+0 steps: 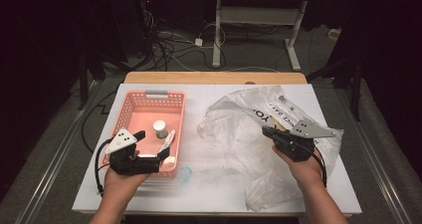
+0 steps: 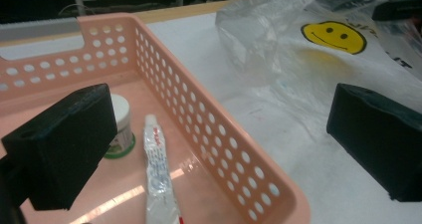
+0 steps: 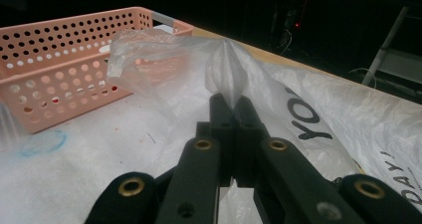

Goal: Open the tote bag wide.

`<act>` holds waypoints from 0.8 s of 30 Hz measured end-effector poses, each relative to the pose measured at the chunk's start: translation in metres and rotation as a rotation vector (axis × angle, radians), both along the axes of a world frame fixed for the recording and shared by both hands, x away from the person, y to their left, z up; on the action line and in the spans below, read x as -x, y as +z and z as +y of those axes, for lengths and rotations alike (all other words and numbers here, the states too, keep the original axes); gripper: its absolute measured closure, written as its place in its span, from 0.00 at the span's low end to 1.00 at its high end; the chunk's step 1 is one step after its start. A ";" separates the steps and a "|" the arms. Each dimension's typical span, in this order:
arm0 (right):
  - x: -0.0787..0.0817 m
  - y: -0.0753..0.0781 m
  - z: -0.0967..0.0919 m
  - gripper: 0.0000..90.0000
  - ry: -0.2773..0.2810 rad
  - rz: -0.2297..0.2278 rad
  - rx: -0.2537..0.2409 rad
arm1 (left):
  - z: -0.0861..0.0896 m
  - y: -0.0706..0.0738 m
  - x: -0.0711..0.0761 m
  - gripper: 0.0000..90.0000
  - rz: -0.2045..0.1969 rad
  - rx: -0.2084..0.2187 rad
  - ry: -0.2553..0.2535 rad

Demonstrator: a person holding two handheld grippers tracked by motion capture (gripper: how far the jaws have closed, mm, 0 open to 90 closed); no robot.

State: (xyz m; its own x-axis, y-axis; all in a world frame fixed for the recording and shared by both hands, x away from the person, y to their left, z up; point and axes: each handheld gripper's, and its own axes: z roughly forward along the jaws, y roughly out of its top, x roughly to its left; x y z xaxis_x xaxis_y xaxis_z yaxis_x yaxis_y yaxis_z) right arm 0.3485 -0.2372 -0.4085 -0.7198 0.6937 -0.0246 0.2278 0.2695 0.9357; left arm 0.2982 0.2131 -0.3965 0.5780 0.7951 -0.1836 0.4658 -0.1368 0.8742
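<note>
Pink basket (image 1: 133, 100) at centre left of the high view, holding a small white jar (image 1: 159, 129) and a white tube (image 1: 167, 140) lying beside it, apparently already unpacked. Crumpled clear plastic bag (image 1: 239, 124) spread over the right half of the white table (image 1: 209, 189), printed with a yellow smiley (seen at upper right of the left gripper view) and black lettering.

Right gripper (image 1: 269, 132) at centre right of the high view, jaws pressed together on a pinched fold of the bag, the film rising to a peak just above the tips in the right gripper view, so the bag's mouth looks held up and open toward the basket.

Left gripper (image 1: 165, 153) at lower left of the high view, over the basket's near right corner, jaws spread wide and holding nothing, jar and tube lying below between them.

Judged from this: two items in the basket, bag seemingly limp and close to empty (contents hard to tell through the folds). Probably left to do: check the bag for anything more, then let it go.
</note>
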 end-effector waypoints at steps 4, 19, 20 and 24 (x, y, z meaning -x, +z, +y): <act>0.000 0.001 -0.001 1.00 0.001 -0.004 -0.006 | -0.002 0.008 -0.014 0.01 -0.008 0.010 0.008; 0.000 0.002 -0.005 1.00 -0.005 0.000 -0.018 | -0.007 -0.014 -0.067 0.03 0.144 -0.100 0.022; 0.000 0.002 -0.005 1.00 -0.004 -0.001 -0.018 | -0.008 -0.016 -0.069 0.05 0.165 -0.101 0.030; -0.001 0.003 -0.006 1.00 -0.007 -0.003 -0.022 | -0.009 -0.018 -0.074 0.13 0.194 -0.130 0.036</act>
